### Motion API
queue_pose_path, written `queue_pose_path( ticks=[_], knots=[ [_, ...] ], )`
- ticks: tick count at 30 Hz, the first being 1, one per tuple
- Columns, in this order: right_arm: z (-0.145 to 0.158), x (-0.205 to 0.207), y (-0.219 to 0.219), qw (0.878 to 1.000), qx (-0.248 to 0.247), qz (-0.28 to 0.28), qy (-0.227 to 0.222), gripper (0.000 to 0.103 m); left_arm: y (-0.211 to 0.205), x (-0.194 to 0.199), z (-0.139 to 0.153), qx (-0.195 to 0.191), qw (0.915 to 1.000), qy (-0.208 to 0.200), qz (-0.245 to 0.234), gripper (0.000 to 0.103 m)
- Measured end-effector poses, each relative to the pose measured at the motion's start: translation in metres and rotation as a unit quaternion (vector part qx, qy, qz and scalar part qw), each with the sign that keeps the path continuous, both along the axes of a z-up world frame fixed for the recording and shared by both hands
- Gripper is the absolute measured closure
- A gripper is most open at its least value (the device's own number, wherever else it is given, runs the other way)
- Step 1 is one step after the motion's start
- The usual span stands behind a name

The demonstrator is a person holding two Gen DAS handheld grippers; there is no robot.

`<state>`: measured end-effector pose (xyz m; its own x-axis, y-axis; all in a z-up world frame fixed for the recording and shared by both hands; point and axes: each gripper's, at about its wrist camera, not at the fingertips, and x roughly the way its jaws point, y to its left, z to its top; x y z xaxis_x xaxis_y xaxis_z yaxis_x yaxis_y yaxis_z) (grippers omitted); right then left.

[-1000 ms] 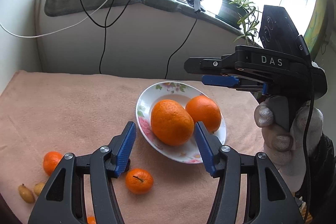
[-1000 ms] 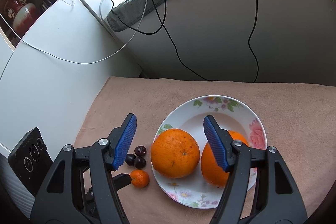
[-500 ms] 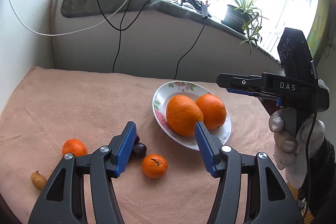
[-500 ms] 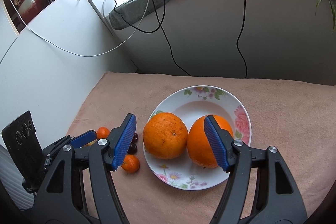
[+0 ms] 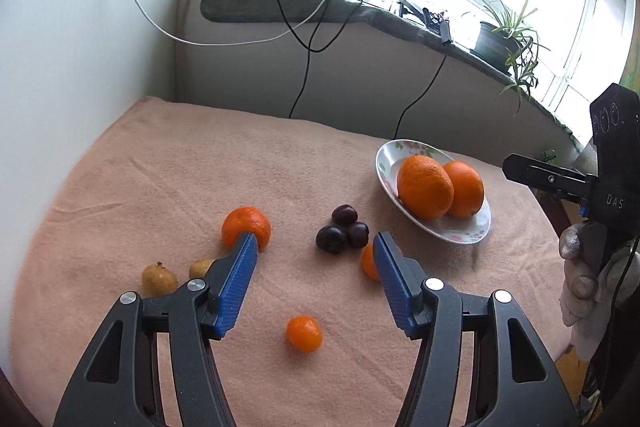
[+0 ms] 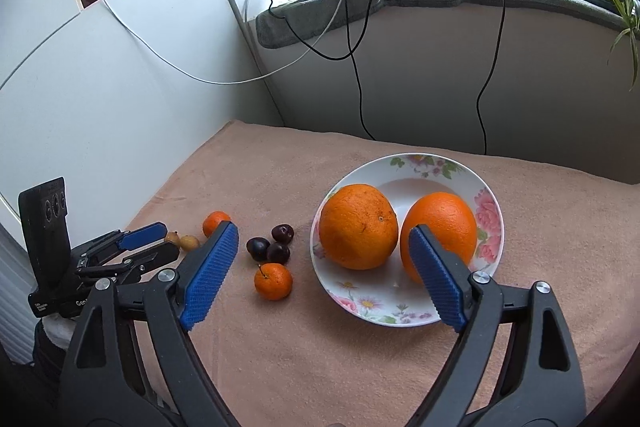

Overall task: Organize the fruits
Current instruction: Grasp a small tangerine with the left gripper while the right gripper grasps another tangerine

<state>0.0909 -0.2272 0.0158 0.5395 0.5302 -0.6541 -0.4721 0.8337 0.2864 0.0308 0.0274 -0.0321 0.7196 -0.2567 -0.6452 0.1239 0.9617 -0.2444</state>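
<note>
**Both grippers empty above loose fruit and a half-filled plate**

Across the left wrist view, the left gripper [image 5: 314,259] is seen with its fingers apart and nothing between the pads. At lower centre a small mandarin [image 5: 304,333] lies on the pink cloth [image 5: 160,163], framed by the blue pads. A larger mandarin [image 5: 246,227] sits behind the left pad, and another is partly hidden behind the right pad. Three dark plums [image 5: 342,231] are clustered at centre, touching one another, and two small yellowish fruits [image 5: 159,279] lie at lower left. The flowered plate [image 5: 472,233] with two big oranges [image 5: 425,187] is placed at right centre. Compared with the earlier left views, the plate has shifted from the centre of the frame to the right, and more loose fruit has come into view; the jaws have just been opening slightly, empty.

Across the right wrist view, the right gripper [image 6: 322,271] is shown spread wide and empty, its jaws having just been opening. The plate [image 6: 494,247] sits right of centre, now lower and farther from the pads than before. The left gripper [image 6: 142,243] appears at lower left.

For the step in hand, judged to be picking up a loose mandarin, the pads should be centred on the fruit's widest part, lowered close to the cloth, and closed gently so that nothing rolls or bruises.
</note>
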Motion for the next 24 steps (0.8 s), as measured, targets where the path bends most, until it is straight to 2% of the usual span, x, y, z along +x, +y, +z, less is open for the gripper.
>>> queue_pose_path(
  ticks=[4, 8, 13, 20, 24],
  knots=[
    [-0.004, -0.016, 0.016, 1.0, -0.025, 0.016, -0.007, 0.013, 0.009, -0.013, -0.008, 0.011, 0.9998, 0.009, 0.015, 0.037],
    [-0.012, -0.031, 0.029, 0.999, -0.041, 0.024, -0.014, 0.013, 0.021, -0.024, -0.018, 0.002, 0.999, 0.028, 0.036, 0.03],
    [-0.024, -0.04, 0.035, 0.999, -0.019, 0.029, 0.005, 0.013, 0.032, -0.034, -0.026, -0.007, 0.998, 0.037, 0.051, 0.03],
    [-0.043, -0.046, 0.052, 0.998, -0.018, 0.042, 0.031, 0.013, 0.022, -0.042, -0.036, -0.019, 0.9984, 0.042, 0.034, 0.033],
    [-0.055, -0.043, 0.063, 0.998, -0.035, 0.046, 0.039, 0.023, 0.013, -0.039, -0.041, -0.022, 0.9985, 0.048, 0.014, 0.042]
  ],
)
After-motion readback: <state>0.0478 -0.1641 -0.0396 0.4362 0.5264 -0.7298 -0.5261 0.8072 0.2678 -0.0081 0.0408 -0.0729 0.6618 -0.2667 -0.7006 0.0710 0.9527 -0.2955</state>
